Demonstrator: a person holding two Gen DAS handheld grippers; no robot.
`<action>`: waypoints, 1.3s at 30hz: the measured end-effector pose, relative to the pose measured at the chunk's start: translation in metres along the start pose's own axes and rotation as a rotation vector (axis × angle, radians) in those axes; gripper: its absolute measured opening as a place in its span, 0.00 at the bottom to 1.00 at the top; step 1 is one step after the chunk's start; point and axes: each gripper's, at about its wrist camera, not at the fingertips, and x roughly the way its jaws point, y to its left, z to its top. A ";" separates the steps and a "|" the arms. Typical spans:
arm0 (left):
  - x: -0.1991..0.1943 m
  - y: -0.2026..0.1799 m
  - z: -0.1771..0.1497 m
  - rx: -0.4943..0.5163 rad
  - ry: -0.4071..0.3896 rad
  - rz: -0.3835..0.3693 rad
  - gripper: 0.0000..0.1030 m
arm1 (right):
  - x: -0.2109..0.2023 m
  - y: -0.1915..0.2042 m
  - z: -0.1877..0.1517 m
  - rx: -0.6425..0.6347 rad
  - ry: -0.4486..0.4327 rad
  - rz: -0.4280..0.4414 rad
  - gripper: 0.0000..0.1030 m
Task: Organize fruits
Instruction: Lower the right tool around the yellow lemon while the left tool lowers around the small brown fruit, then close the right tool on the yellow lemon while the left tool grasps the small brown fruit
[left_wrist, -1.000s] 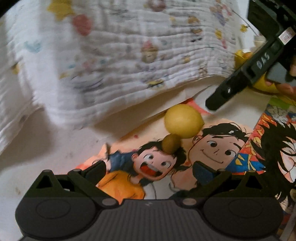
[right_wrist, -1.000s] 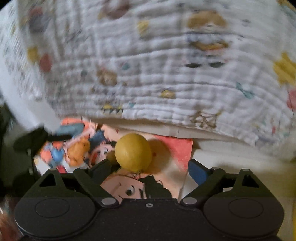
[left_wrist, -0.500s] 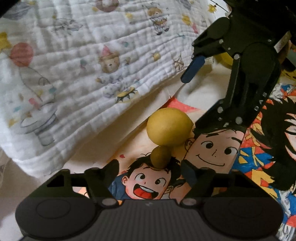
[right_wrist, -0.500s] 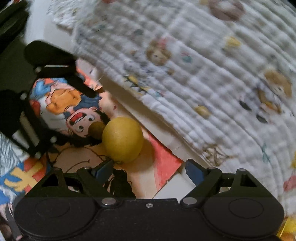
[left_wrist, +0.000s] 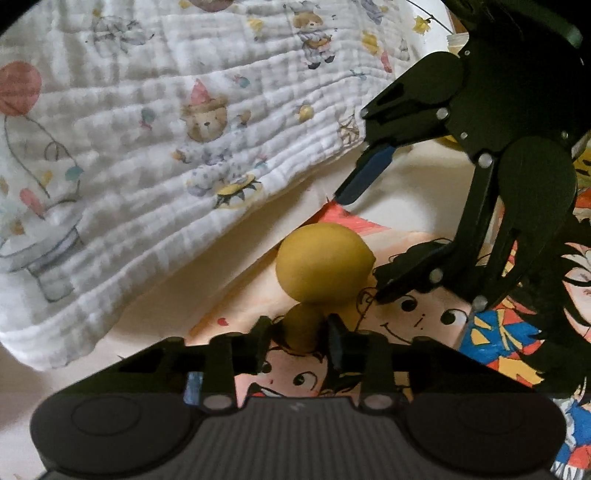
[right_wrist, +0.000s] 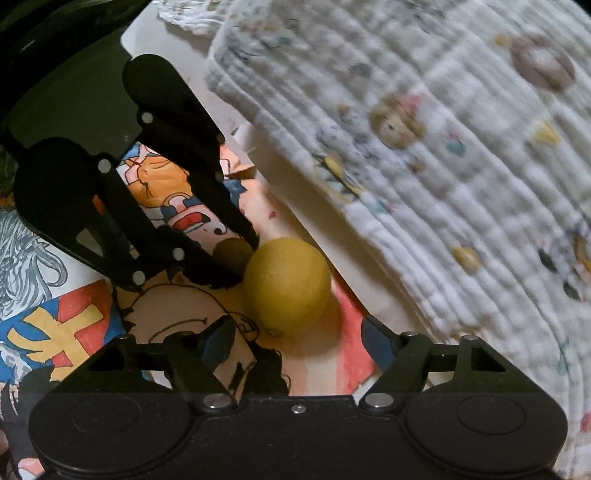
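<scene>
A yellow lemon (left_wrist: 325, 262) lies on a cartoon-printed sheet (left_wrist: 424, 317), touching a small brown fruit (left_wrist: 301, 328) in front of it. My left gripper (left_wrist: 300, 325) is shut on the small brown fruit, one finger on each side. In the right wrist view the lemon (right_wrist: 286, 284) sits just ahead of my right gripper (right_wrist: 297, 338). Its jaws are closing, with the lemon between the blue pads (right_wrist: 375, 343), which do not touch it. The left gripper (right_wrist: 238, 258) comes in from the left there, holding the brown fruit (right_wrist: 231, 253).
A white quilted blanket (left_wrist: 166, 129) printed with bears lies folded just behind the fruit, and it fills the right side of the right wrist view (right_wrist: 443, 166). More cartoon drawings (right_wrist: 55, 325) cover the surface on the near side. Something yellow (left_wrist: 448, 139) shows behind the right gripper.
My left gripper moved in and shut on the small brown fruit. My right gripper rolled, came down beside the lemon, and its jaws narrowed.
</scene>
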 end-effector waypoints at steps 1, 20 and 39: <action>-0.001 0.000 -0.001 -0.005 0.000 -0.001 0.27 | 0.002 0.001 0.001 -0.006 -0.002 -0.004 0.72; -0.016 0.012 -0.019 -0.054 0.022 0.022 0.27 | 0.017 0.014 0.019 -0.004 -0.014 0.001 0.66; -0.051 0.009 -0.025 -0.176 0.029 0.028 0.27 | 0.012 0.004 0.024 0.156 -0.033 0.028 0.59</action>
